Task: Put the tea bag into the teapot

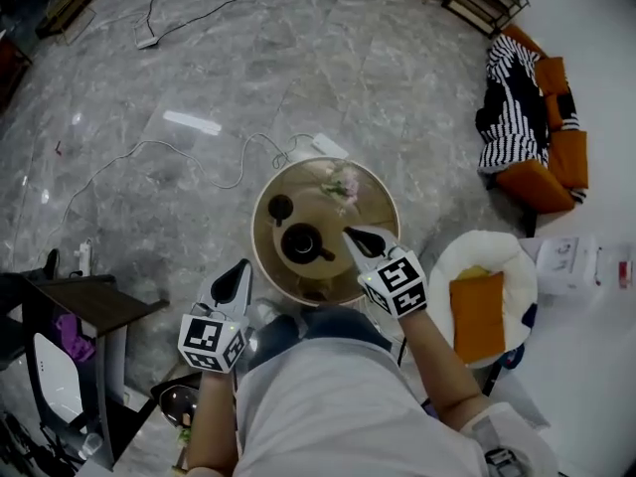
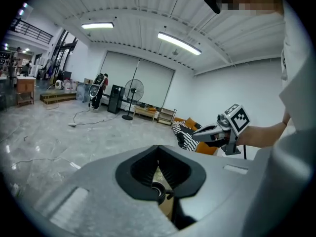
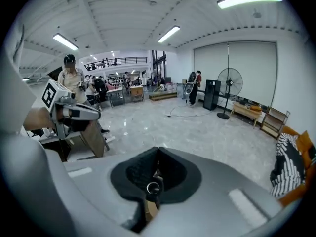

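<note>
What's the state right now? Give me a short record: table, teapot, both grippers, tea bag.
table: round, tan top, on a grey stone floor
teapot: dark, near the table's middle
beside teapot: small dark round piece, lid or cup, cannot tell
left gripper: jaws together, nothing seen between them, off the table's left edge
right gripper: jaws together, over the table just right of the teapot
tea bag: not made out in any view
task status: no sign of the tea bag at the teapot
</note>
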Demonstrator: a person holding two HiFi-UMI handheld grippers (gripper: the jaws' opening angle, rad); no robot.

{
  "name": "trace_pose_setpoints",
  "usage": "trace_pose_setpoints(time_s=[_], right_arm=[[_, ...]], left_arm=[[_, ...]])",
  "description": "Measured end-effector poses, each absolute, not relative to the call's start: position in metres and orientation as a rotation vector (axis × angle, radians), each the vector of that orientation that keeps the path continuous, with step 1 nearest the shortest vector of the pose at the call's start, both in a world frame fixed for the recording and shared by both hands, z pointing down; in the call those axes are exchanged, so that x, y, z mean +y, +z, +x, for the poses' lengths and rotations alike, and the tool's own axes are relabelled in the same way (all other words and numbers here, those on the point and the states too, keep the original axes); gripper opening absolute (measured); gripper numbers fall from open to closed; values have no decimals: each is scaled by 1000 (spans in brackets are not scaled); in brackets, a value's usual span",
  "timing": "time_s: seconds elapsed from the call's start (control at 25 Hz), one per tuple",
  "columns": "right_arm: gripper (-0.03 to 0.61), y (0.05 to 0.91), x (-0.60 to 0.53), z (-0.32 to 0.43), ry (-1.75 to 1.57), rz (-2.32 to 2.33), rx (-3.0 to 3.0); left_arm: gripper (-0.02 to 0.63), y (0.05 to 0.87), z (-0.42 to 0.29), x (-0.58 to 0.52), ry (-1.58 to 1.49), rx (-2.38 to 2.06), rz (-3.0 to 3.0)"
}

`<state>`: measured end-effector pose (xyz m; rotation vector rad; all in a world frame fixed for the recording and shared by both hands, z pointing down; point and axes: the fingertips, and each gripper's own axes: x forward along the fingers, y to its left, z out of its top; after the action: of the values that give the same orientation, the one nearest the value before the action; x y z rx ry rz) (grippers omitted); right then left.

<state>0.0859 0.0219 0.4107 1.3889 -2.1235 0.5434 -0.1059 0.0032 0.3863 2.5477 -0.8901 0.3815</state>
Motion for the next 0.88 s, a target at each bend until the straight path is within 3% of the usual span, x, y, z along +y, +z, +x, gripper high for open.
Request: trace_pose_setpoints(time_s=[0.4, 0.88], right_arm=[[3, 306, 33, 118, 390, 1614, -2280], [3, 252, 38, 133, 268, 1717, -2366]], left_arm=[[8, 304, -56, -15, 262, -829, 2738], [9, 252, -20, -23, 178, -755, 2848]])
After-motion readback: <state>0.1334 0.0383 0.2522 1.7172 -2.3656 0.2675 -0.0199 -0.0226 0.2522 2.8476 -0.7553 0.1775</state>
